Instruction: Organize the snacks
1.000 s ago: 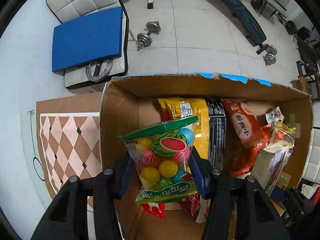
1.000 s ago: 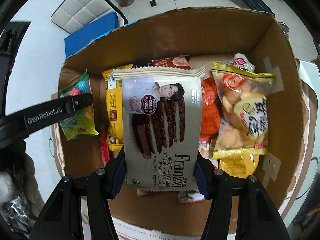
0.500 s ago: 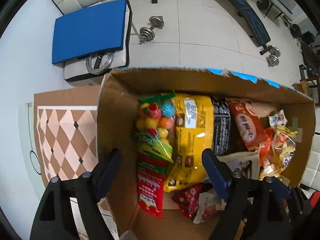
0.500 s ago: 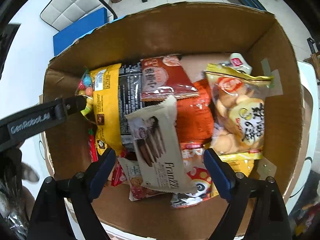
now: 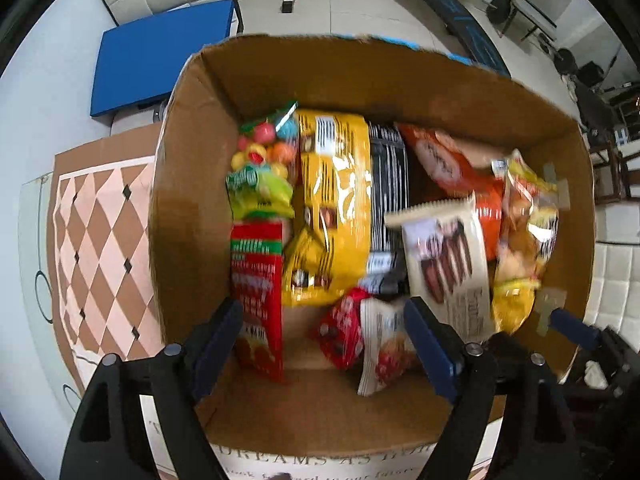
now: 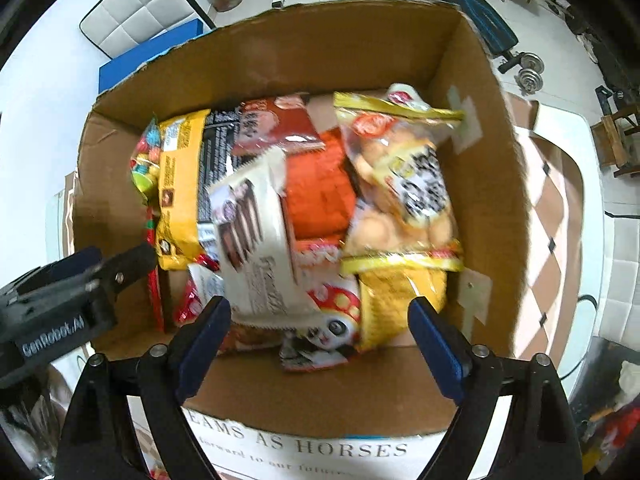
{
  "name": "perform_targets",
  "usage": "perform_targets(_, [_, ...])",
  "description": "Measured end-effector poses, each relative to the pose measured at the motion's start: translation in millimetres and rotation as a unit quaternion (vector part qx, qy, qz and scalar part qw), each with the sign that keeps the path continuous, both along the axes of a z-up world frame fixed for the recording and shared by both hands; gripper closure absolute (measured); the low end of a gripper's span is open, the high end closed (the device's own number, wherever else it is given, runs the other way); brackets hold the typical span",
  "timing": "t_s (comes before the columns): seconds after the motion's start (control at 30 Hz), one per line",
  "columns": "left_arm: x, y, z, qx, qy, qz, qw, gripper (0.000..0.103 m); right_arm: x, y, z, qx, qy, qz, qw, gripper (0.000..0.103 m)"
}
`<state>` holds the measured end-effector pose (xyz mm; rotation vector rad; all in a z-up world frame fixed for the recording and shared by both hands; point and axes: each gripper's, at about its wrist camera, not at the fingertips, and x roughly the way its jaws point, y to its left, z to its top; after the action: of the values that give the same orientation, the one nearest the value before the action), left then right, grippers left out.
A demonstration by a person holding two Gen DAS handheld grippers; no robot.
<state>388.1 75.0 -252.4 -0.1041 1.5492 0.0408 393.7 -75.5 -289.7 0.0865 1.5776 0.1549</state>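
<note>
An open cardboard box (image 5: 188, 184) (image 6: 492, 184) holds several snack packs. The colourful candy bag (image 5: 260, 172) lies at the box's left wall beside a yellow pack (image 5: 332, 208). The white Franzzi cookie pack (image 5: 448, 264) (image 6: 256, 236) lies tilted on the pile in the middle. A clear biscuit bag (image 6: 404, 184) lies at the right. My left gripper (image 5: 324, 344) is open and empty above the box's near edge. My right gripper (image 6: 320, 344) is open and empty, also above the near edge. The left gripper also shows in the right wrist view (image 6: 80, 280), at the left.
The box stands on a table with a brown and pink diamond-patterned mat (image 5: 92, 248). Beyond it are a white padded chair with a blue cushion (image 5: 160, 56), a weight bench (image 5: 452, 12) and dumbbells (image 6: 528, 72) on the tiled floor.
Both grippers opened and dropped their packs: the candy bag now lies at the box's left, the Franzzi pack on the pile. Both grippers have drawn back toward the near edge.
</note>
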Motion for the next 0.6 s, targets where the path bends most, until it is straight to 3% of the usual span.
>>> perform_targets(0.03, [-4, -2, 1, 0.004, -0.004, -0.002, 1.0000, 0.011, -5, -4, 1, -0.005, -0.003, 0.000, 1.000, 0.008])
perform_targets(0.27, [-34, -10, 23, 0.001, -0.039, 0.002, 0.9992, 0.011, -27, -22, 22, -0.017, -0.030, 0.003, 0.999, 0.008])
perform_targets(0.6, [-98, -22, 91, 0.010, -0.139, 0.012, 0.9902, 0.011, -79, -43, 92, -0.028, -0.125, 0.013, 0.992, 0.008])
